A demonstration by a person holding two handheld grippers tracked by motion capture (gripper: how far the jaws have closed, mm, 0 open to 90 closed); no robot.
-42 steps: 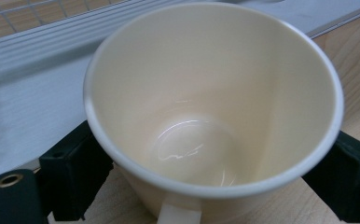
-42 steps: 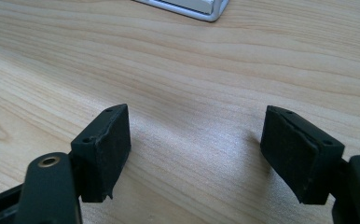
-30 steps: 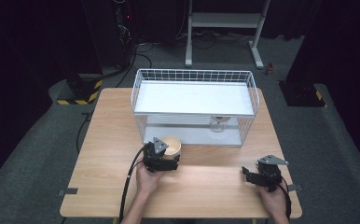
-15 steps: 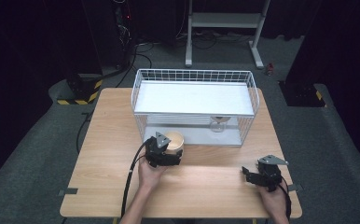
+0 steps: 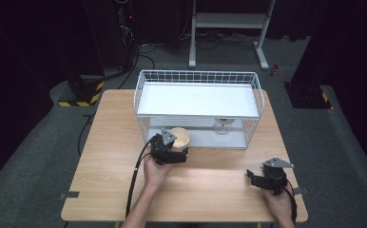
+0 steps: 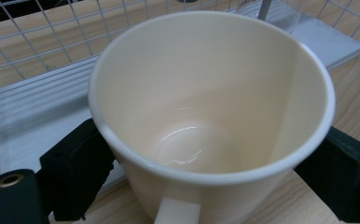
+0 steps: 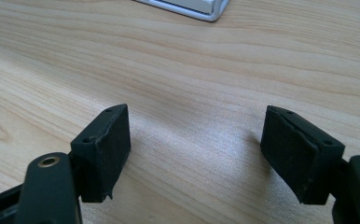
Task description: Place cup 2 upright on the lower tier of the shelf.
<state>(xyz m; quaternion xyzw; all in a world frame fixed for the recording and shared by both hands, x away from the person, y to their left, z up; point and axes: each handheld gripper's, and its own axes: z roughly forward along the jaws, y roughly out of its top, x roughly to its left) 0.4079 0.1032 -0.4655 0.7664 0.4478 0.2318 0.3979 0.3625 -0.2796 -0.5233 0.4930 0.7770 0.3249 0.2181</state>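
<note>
- Two grippers are working over a light wooden table (image 5: 110,190), one in each hand of the person.
- The left gripper (image 5: 178,153) is clamping a cream mug (image 6: 211,116); its black pads (image 6: 75,172) are pressing on opposite sides of the mug's wall, spread about as wide as the mug.
- The mug is sitting upright between those jaws, its mouth facing up and empty inside; its handle (image 6: 176,212) is pointing back toward the gripper body.
- Directly ahead of the left gripper, a white wire basket (image 5: 143,102) is standing; the mug is showing just at the basket's near wall, with a grey tray (image 6: 33,116) beyond it.
- A clear glass (image 5: 222,127) is standing inside the basket, ahead and off to the right of the left gripper.
- The right gripper (image 7: 194,154) is resting low over bare wood, well apart from the mug, its jaws standing wide with nothing between them.
</note>
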